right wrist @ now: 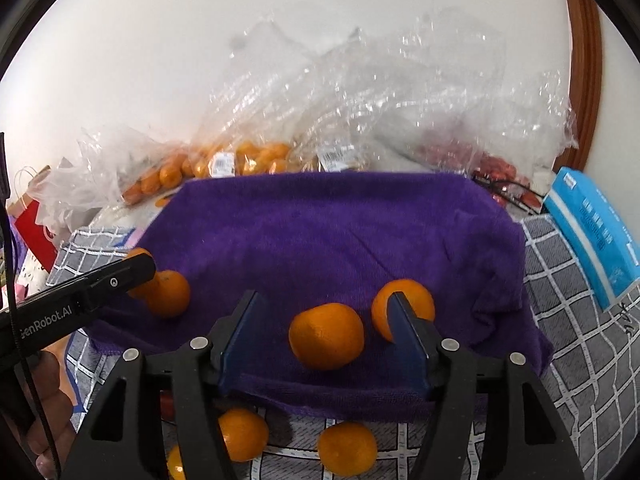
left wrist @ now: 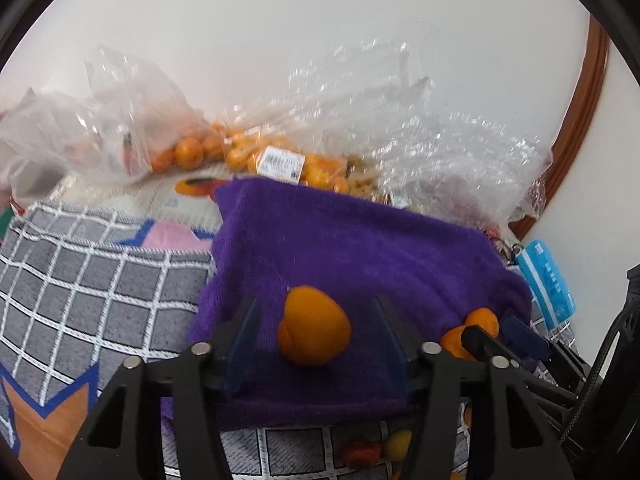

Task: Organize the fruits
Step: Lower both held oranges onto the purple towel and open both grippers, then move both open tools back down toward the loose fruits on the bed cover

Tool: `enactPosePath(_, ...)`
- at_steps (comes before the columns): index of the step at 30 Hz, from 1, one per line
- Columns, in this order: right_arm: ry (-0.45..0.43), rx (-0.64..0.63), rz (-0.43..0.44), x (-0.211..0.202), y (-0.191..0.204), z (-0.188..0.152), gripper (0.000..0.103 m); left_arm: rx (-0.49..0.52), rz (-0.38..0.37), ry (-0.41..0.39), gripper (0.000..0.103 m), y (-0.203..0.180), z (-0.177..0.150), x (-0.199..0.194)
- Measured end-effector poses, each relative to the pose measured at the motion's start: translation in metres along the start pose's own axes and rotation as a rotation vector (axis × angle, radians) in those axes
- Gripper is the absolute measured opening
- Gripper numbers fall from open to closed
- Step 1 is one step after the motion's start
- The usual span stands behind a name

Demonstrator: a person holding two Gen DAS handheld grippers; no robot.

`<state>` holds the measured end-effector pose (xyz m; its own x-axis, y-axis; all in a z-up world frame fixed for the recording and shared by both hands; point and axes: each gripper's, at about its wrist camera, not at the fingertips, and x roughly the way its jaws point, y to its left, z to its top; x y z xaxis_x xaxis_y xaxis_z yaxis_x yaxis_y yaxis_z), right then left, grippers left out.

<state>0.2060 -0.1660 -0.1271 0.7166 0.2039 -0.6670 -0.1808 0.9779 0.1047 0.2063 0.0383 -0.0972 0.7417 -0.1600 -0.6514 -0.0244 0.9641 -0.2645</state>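
Between the left gripper's (left wrist: 314, 336) wide-open fingers sits one tangerine (left wrist: 314, 332) on the purple towel (left wrist: 360, 248), not gripped, gaps both sides. Right gripper (right wrist: 326, 336) also wide open around another tangerine (right wrist: 326, 336); a third (right wrist: 416, 300) sits just behind its right finger. Risks: fruit is round, towel is soft and lumpy, so an off-centre close likely rolls it away; right finger may shove the third one. Fruit: small, orange, smooth, slightly lopsided. More loose below the towel's near edge, rest bagged in clear plastic bags (right wrist: 360, 92) behind.
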Motion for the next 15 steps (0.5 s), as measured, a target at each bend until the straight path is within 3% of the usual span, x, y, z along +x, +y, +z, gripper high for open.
enactPosePath(7,-0.009,0.039,0.007,-0.022,-0.003,0.001,0.070,-0.005,0.016,-0.014,0.057,-0.001,0.004,-0.020)
enactPosePath(15,-0.024,0.005,-0.027,-0.054,0.002,-0.015,0.070,-0.008,0.019,-0.027,0.059,0.006,-0.015,-0.052)
